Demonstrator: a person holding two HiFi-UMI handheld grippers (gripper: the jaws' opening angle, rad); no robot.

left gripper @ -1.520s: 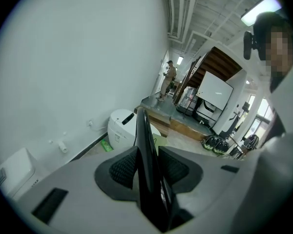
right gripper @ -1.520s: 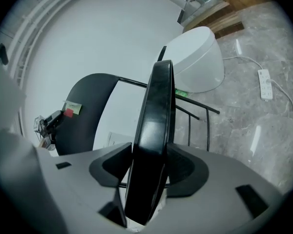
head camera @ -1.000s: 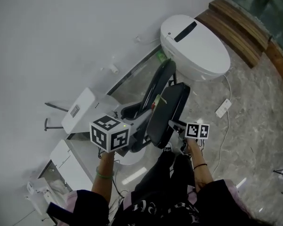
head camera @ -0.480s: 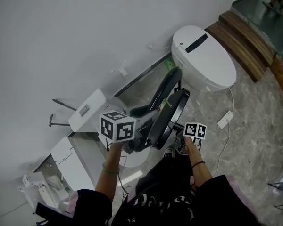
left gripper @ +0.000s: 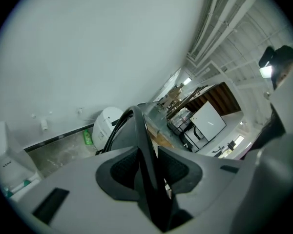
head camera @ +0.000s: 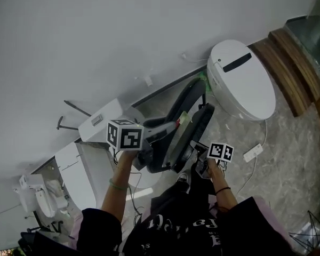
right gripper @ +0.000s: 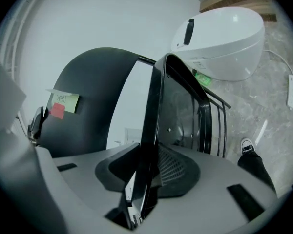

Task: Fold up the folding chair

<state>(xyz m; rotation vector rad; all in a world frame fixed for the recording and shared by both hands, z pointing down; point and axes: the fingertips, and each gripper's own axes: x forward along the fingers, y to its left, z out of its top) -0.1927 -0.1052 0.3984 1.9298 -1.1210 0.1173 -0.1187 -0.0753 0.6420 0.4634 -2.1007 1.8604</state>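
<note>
The black folding chair (head camera: 185,122) stands nearly flat between my hands, its seat (head camera: 196,128) swung up close to the backrest (head camera: 182,101). My left gripper (head camera: 156,138) grips the backrest's thin edge (left gripper: 142,145); both dark pads (left gripper: 123,172) press on it and the jaws have just been closing. My right gripper (head camera: 196,149) holds the seat's glossy edge (right gripper: 154,116) between its pads (right gripper: 173,165); its jaws have also just been closing. In the right gripper view a yellow and a red sticky note (right gripper: 62,104) sit on the backrest (right gripper: 95,96).
A white oval toilet (head camera: 242,79) stands just beyond the chair by the wall. A power strip (head camera: 253,153) and its cable lie on the marble floor at the right, near a wooden step (head camera: 290,57). White boxy units (head camera: 98,122) crowd the left. My shoe (right gripper: 247,145) is beside the chair.
The seat has swung closer to the backrest, so the chair looks flatter. Both grippers moved with it, and the left marker cube rolled.
</note>
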